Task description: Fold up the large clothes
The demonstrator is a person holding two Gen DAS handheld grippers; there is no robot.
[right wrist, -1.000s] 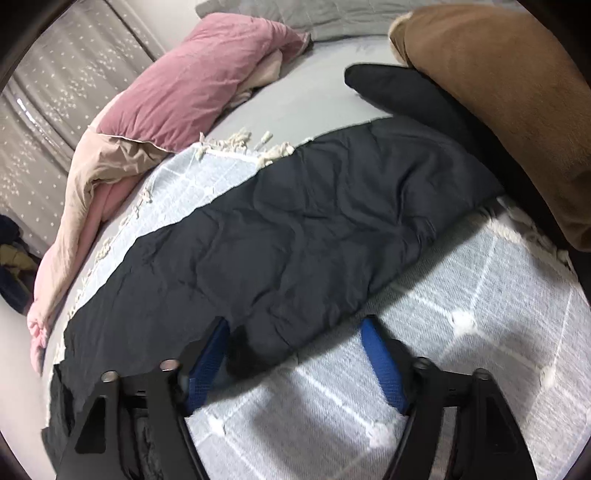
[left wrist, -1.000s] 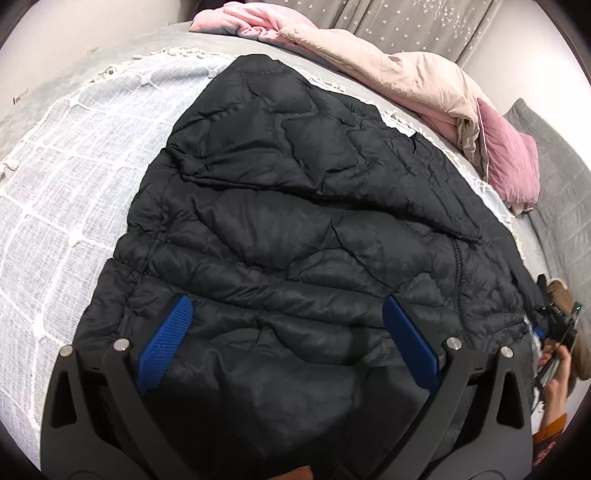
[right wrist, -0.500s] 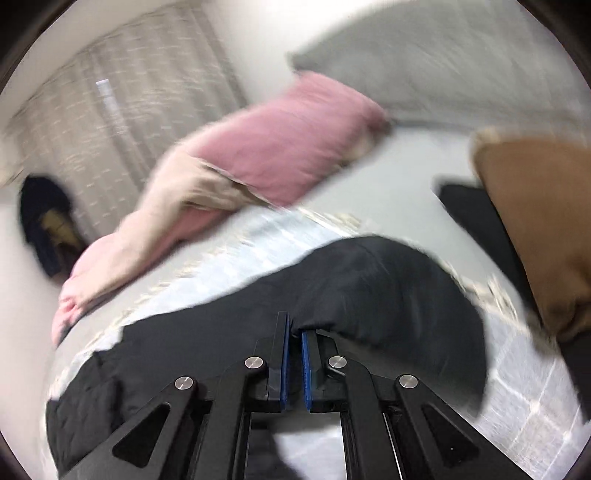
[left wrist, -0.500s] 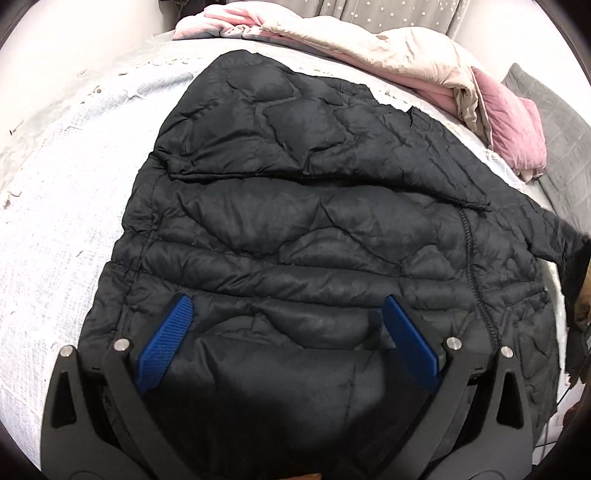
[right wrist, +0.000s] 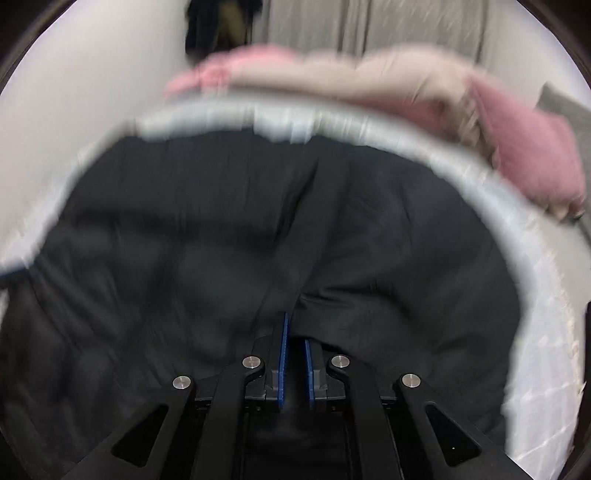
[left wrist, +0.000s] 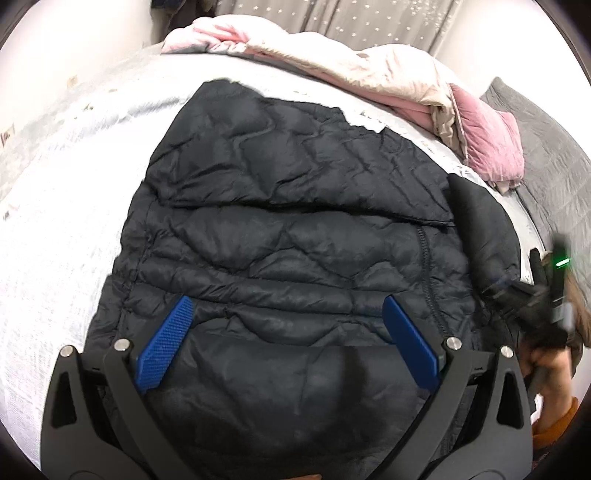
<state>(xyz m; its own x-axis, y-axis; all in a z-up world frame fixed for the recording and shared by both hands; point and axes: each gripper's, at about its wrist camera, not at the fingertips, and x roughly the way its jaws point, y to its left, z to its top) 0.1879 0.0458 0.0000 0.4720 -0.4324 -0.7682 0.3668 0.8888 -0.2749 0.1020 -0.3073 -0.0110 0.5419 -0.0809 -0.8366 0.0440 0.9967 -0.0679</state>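
Note:
A black quilted jacket (left wrist: 295, 221) lies spread on a white blanket (left wrist: 66, 221) on the bed. My left gripper (left wrist: 286, 301) hovers open above its near part, with nothing between the blue pads. At the right edge, one sleeve (left wrist: 484, 229) is lifted over the jacket's body. My right gripper (left wrist: 532, 302), blurred and held by a hand (left wrist: 550, 369), carries it. In the right wrist view the gripper (right wrist: 295, 321) has black sleeve fabric (right wrist: 369, 258) pinched between its pads. Its jaws are opening slightly. The view is smeared by motion.
A pink and cream duvet (left wrist: 369, 70) is bunched along the far side of the bed. A pink pillow (left wrist: 487, 140) and a grey pillow (left wrist: 554, 147) lie at the far right. Starred curtains (left wrist: 369, 22) hang behind.
The right gripper closed on the sleeve end, rolled and swept it fast across from the bed's side over the jacket. The left gripper rose a little and stayed open.

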